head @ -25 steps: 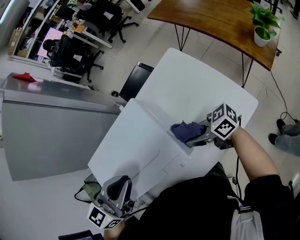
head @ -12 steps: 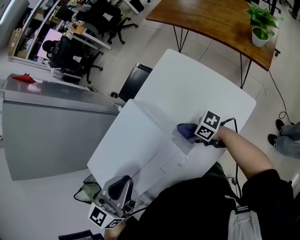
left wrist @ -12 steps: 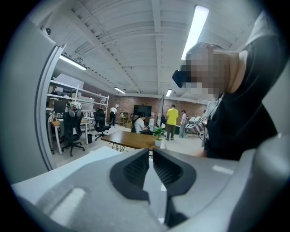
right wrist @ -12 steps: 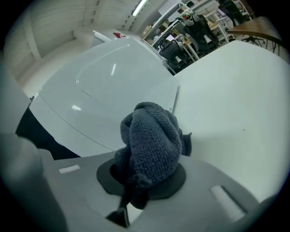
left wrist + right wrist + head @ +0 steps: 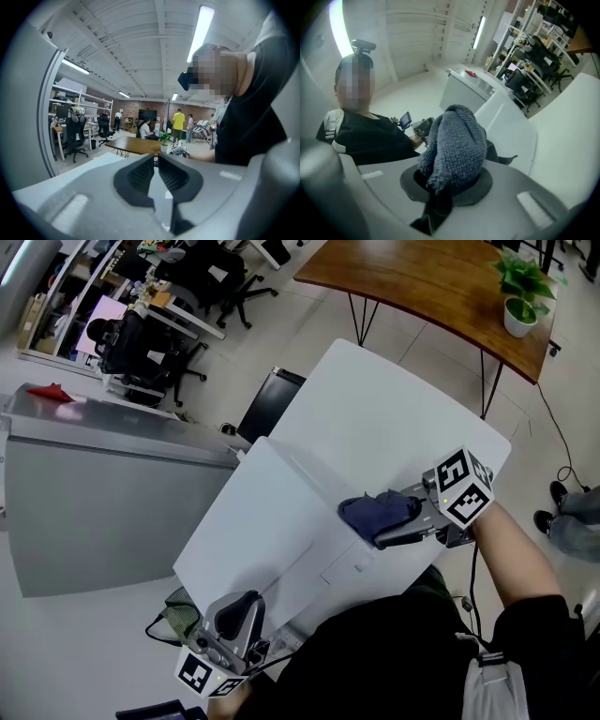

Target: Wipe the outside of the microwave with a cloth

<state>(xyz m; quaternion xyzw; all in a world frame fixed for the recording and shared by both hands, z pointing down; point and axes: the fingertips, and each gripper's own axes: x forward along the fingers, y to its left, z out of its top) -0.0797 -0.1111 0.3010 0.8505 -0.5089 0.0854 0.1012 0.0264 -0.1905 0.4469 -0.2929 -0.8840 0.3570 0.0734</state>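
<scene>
Wiping looks under way: right gripper [image 5: 392, 524], at 3 o'clock in head view, is clamped on the bunched blue cloth [image 5: 377, 509], w/ the wad bulging past its jaws. Cloth sits at the 3 o'clock edge of the white microwave [image 5: 262, 521], which stands on the white table [image 5: 403, 399]; contact w/ the top panel looks likely, can't confirm. Left gripper [image 5: 242, 607], at 7 o'clock, has jaws pinched together on nothing & isn't bracing the box. To do it well, imo: press the wad flat, not the jaw tips, drag toward 9 o'clock in overlapping passes, then sides & door; light pressure so the box doesn't slide
</scene>
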